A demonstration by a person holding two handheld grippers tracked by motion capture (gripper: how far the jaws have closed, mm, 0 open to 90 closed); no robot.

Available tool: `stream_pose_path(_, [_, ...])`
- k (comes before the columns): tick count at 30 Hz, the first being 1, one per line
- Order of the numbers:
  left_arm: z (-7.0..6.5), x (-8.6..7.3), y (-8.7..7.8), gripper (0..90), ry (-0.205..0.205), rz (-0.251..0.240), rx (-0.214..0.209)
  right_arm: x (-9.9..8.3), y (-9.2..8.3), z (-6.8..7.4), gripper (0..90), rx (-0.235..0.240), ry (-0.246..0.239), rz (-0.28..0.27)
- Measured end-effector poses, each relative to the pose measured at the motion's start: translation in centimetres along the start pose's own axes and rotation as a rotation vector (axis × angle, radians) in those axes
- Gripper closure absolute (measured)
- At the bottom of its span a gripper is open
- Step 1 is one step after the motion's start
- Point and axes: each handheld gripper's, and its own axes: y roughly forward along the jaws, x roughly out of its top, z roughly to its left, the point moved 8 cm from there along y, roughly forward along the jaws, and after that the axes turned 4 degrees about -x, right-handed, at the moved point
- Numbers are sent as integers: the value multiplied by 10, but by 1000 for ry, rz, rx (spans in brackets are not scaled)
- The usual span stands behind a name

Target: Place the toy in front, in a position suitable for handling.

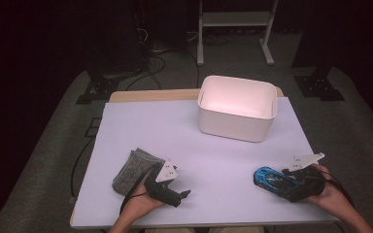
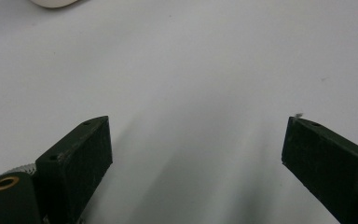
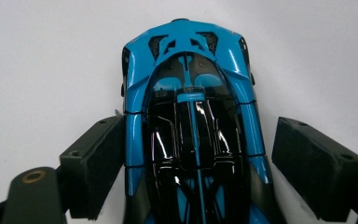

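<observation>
**Closing the right tool on the toy car**

The blue and black toy car (image 3: 193, 126) lies on the white counter (image 1: 184, 145), in front of the white bin (image 1: 237, 108) and toward the bin's right-hand side, well apart from it. The right tool (image 1: 291, 182) stands over the car with its jaws wide, one on each flank of the body. In the right gripper view the left jaw lies against or just beside the blue sill; the right jaw stands clear of the car.

Procedure, as judged from this position:

1. Centre the tool so that both pads meet the flanks together; an offset closure is likely to push the car sideways on the counter.
2. Place the pads on the mid-body, between the wheel arches, where the sides run nearly parallel.
3. Close gradually. The glossy shell may slip under a light grip.
4. Lift straight up before travelling toward the bin.

The left tool (image 1: 167, 187) rests to the bin's front left, jaws wide and empty, beside a folded grey cloth (image 1: 133, 171). Keep it there.
</observation>
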Motion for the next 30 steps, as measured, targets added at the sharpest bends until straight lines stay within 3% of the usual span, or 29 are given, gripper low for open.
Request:
stream_pose_path(19, [0, -1, 0, 79, 2, 6, -1, -5, 7, 2, 162, -32, -13, -17])
stream_pose_path(30, [1, -1, -1, 79, -2, 5, 4, -2, 8, 2, 156, -20, -44, 75])
